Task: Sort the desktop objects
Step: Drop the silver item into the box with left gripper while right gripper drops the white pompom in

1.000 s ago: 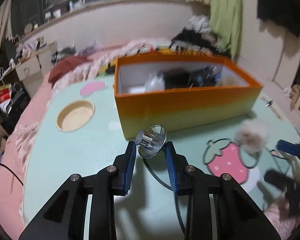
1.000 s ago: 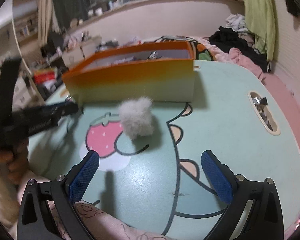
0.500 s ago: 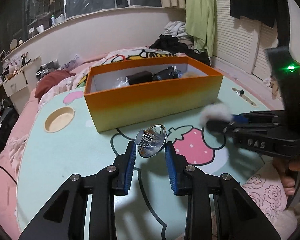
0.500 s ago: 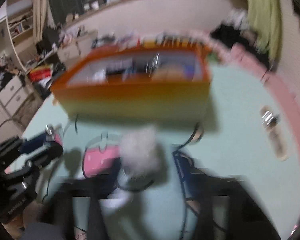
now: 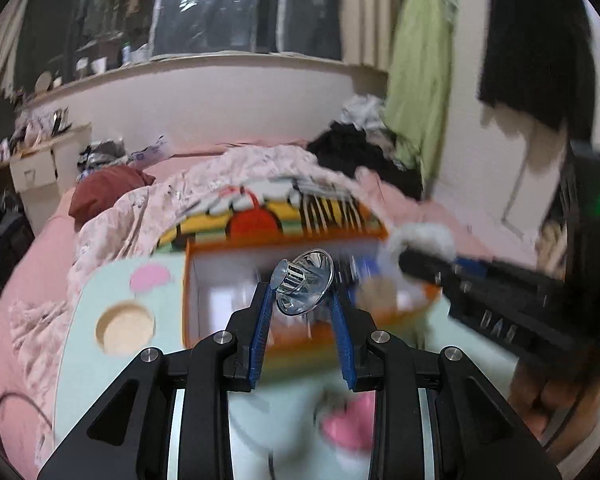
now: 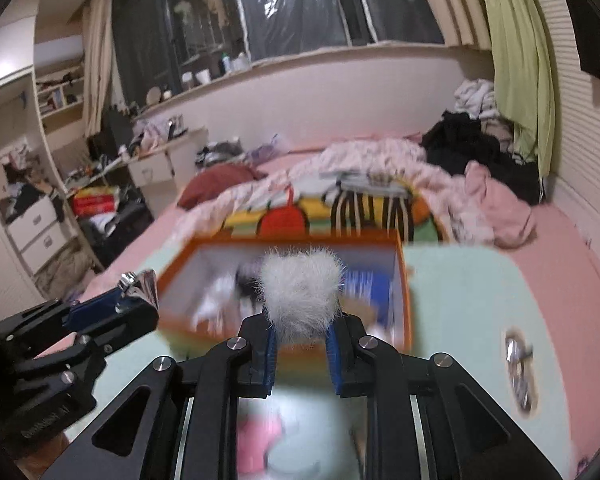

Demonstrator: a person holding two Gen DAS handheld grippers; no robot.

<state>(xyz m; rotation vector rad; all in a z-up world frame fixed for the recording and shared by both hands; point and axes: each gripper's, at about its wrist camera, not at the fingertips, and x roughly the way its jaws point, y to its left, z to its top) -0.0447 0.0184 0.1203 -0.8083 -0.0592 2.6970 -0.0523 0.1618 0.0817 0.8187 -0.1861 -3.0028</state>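
My left gripper (image 5: 300,300) is shut on a shiny silver funnel-shaped metal piece (image 5: 303,282) and holds it in the air just before the orange box (image 5: 228,344). My right gripper (image 6: 300,322) is shut on a white fluffy pompom (image 6: 300,290) and holds it above the near edge of the same orange box (image 6: 404,280). The right gripper with the pompom (image 5: 420,236) also shows at the right of the left wrist view. The left gripper (image 6: 134,288) shows at the left of the right wrist view. The box holds several blurred items.
The box stands on a mint-green table (image 6: 460,300) with a strawberry print (image 5: 348,428). A round recess (image 5: 125,327) is in the table at left, an oval one (image 6: 520,376) at right. A bed with a pink quilt (image 6: 360,168) lies behind.
The right gripper has closed on the pompom and lifted it over the box. The left gripper has risen and moved toward the box with the metal piece.
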